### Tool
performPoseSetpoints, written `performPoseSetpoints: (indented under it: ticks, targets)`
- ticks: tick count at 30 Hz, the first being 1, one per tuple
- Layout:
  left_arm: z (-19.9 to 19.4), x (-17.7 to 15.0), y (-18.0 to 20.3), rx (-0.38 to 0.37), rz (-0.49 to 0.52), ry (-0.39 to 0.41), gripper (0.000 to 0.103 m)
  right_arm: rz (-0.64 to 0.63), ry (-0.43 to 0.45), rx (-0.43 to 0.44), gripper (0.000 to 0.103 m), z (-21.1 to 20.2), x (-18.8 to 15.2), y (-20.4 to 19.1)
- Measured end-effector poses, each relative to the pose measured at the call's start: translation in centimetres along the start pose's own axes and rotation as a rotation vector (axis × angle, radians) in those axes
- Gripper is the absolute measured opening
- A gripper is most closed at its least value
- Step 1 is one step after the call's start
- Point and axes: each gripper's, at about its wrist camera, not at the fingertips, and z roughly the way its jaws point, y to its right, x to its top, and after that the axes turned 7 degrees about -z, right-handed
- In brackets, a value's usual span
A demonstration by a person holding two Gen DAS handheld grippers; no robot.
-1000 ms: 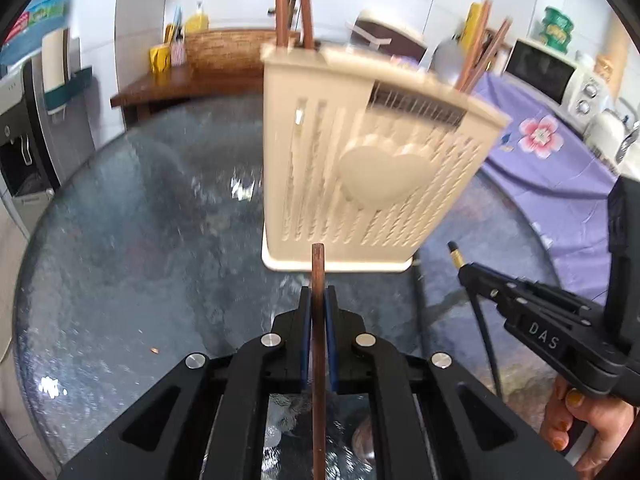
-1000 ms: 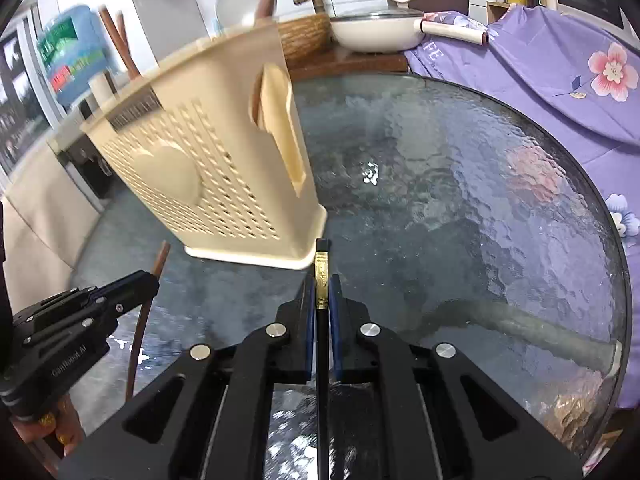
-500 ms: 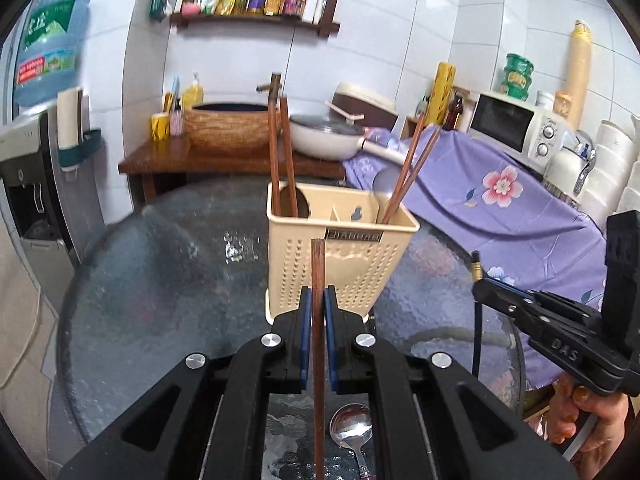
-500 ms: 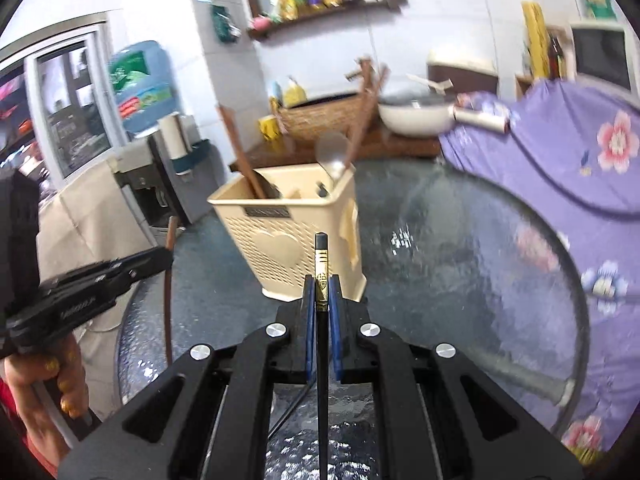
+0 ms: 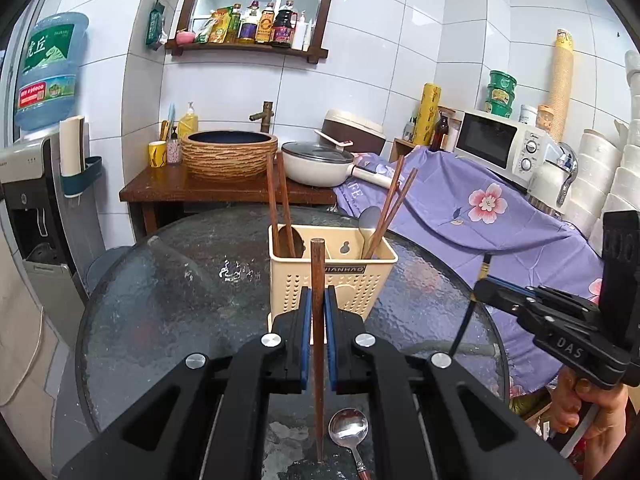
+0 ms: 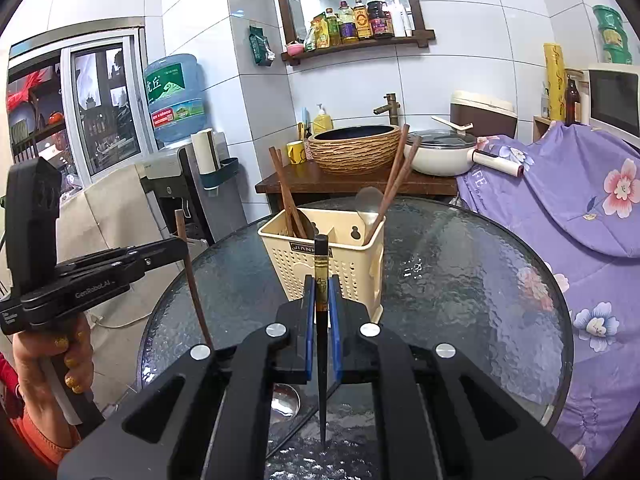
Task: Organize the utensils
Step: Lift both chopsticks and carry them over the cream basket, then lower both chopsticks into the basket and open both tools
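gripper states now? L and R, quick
Left gripper: closed on a brown wooden chopstick, held upright.
Right gripper: closed on a black chopstick with a gold band, held upright.

1. Two grippers were in view: the left gripper [image 5: 316, 312] and the right gripper [image 6: 321, 304].
2. Each clamped one chopstick: a brown chopstick [image 5: 318, 344] and a black chopstick [image 6: 321, 320].
3. One cream utensil holder [image 5: 332, 276] stood on one glass table [image 5: 160, 304].
4. Four brown chopsticks stood in the holder, two pairs.
5. One spoon [image 5: 348, 434] lay on the table.
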Motion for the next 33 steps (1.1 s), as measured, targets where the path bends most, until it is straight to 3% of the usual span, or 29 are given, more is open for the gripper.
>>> performPoseSetpoints:
  ticks: [16, 22, 29, 33]
  targets:
    - [-0.7, 3.6, 0.6, -0.027, 0.019, 0.059, 0.007, 0.045, 0.017, 0.044, 0.007, 1.0, 4.0, 0.9]
    - [-1.7, 8.0, 1.1, -0.082, 0.014, 0.091, 0.007, 0.043, 0.072, 0.059, 0.007, -0.3, 8.8, 1.2]
    - [-2.5, 14.2, 2.1, -0.058, 0.029, 0.168, 0.007, 0.066, 0.135, 0.014, 0.007, -0.9, 15.5, 2.4]
    - [-2.0, 17.3, 2.6, -0.007, 0.042, 0.214, 0.007, 0.08, 0.162, -0.033, 0.007, -0.5, 18.6, 3.1]
